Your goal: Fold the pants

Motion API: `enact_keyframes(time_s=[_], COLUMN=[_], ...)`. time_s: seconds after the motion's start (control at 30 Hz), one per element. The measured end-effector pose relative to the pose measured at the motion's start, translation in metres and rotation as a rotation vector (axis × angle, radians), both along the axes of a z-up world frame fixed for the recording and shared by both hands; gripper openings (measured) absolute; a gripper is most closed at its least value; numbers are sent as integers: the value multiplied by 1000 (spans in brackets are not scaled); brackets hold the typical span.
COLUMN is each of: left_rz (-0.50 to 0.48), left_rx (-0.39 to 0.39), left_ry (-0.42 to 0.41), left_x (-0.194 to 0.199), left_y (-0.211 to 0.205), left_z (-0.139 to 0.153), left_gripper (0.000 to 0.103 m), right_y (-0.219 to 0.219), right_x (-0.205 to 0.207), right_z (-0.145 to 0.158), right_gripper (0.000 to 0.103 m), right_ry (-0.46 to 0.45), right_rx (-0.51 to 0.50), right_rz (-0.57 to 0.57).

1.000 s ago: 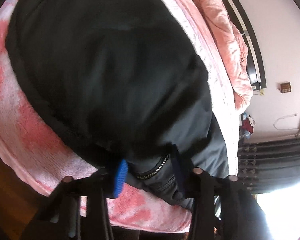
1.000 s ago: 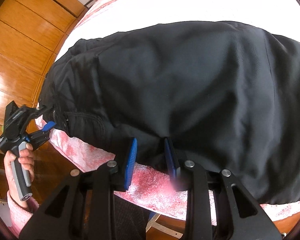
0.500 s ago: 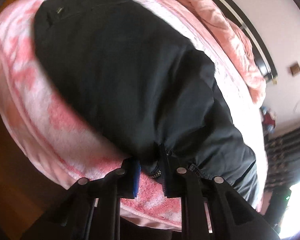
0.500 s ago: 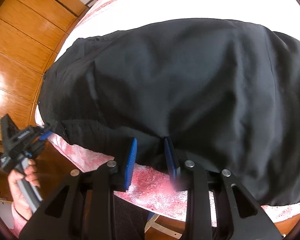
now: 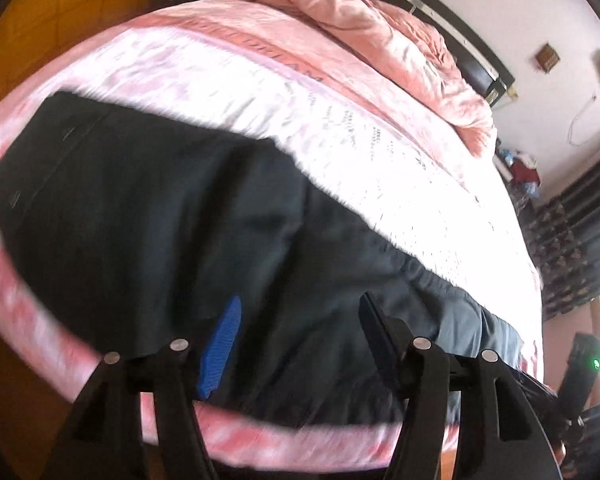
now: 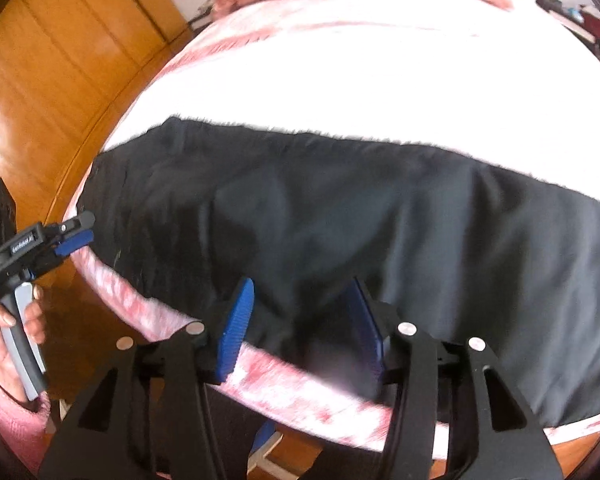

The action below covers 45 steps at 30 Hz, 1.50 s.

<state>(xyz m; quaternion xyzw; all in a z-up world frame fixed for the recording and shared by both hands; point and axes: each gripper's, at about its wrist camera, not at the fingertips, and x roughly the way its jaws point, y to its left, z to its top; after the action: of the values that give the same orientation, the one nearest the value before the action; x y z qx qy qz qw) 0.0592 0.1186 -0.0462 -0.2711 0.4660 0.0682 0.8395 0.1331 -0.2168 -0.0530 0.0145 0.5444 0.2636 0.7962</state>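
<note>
Black pants (image 5: 172, 232) lie in a long band along the near edge of a pink and white bed; they also show in the right wrist view (image 6: 380, 216). My left gripper (image 5: 298, 328) is open and empty, its blue pads raised over the near edge of the pants. My right gripper (image 6: 304, 316) is open and empty, also lifted above the pants' near edge. In the right wrist view the left gripper (image 6: 74, 236) is off the bed's left corner, held by a hand in a pink sleeve.
The bed (image 5: 300, 92) has a bunched pink duvet (image 5: 380, 32) at its far end by a dark headboard. Wooden floor (image 6: 40, 100) lies to the left. Dark curtains (image 5: 580, 232) and a black device with a green light (image 5: 588, 364) stand at the right.
Both grippers opened, let go of the pants' near edge and pulled up and back. The pants now lie flatter along the bed edge.
</note>
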Motion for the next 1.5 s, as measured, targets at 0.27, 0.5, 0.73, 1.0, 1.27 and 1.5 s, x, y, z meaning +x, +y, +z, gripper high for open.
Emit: enact_keyframes(time_s=[0.27,0.5,0.73,1.0,1.27,1.5], left_rz=[-37,-12,-20,29,124,105], left_rx=[112,180,273,269,284,286], left_ry=[155,284,369,341,77,40], left_x=[98,113,133,130,114,116], left_y=[-27,-8,-12,6,11,7], left_z=[-22,-59,-76,-77,-48,-46], left_gripper=[64,73,69,10,0,0], right_y=[-21,-26,-27,-31,-37,-46], right_x=[59,85,87,81,80,85], right_z=[-6,-14,-40,-44,-44,-41], right_gripper=[50,57,58,63,63,63], right_ry=[6,-18,36,44,41,13], right_rx=[-26,-81,-43,-12,17,18], right_rz=[-85,-44,-67,-83,-114,-148])
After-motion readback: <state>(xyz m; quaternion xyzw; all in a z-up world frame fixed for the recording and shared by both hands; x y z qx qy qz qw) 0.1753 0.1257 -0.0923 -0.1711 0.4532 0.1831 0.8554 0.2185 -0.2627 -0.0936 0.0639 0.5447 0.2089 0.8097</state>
